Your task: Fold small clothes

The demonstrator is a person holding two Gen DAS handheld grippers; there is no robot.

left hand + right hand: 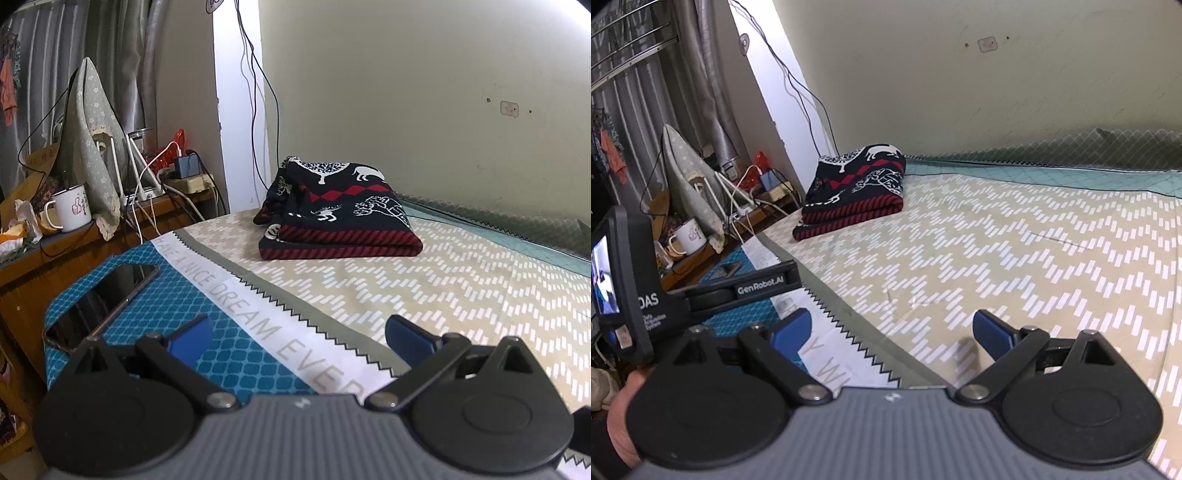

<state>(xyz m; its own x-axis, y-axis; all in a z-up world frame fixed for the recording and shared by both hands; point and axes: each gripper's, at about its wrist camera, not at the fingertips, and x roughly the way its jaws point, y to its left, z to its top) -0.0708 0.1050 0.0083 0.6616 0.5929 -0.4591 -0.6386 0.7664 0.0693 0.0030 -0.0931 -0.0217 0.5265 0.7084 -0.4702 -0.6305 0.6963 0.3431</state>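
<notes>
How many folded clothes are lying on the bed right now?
1: a dark patterned garment with red stripes lies folded at the far end of the bed, near the wall. Others may lie outside the views.

We see a bed (443,280) w/ zigzag sheet, cream wall (406,92), grey curtains (48,55), cluttered wooden side cabinet (85,254) at left.

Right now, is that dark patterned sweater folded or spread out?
Folded: the sweater lies as a compact stacked bundle on the bed, red-striped hems layered.

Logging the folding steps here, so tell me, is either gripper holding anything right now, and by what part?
Nothing is held. The left gripper and right gripper are both open over the bedspread, apart from the folded dark sweater.
</notes>
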